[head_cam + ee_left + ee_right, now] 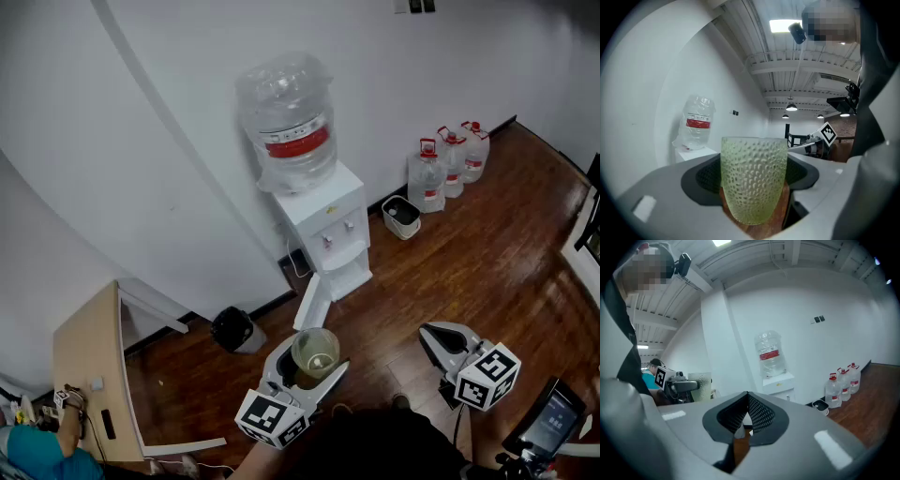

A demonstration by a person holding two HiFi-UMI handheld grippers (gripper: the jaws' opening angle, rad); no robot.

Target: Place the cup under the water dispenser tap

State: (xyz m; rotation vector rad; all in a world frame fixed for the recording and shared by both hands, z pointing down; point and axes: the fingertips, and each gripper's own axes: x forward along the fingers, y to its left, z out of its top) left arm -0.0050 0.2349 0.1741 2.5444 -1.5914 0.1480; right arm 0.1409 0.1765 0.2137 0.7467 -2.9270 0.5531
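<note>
The left gripper (312, 364), low centre of the head view, pinches the dimpled green cup (315, 349) upright between widely set jaws, probably to keep it level for carrying. The cup hangs over the floor, well apart from the water dispenser (330, 220) above it in the frame. The right gripper (439, 337) is pressed together on nothing, held aside. Count: 1 cup, 1 dispenser carrying 1 bottle (287, 117), 3 spare jugs (448, 161) upper right.
</note>
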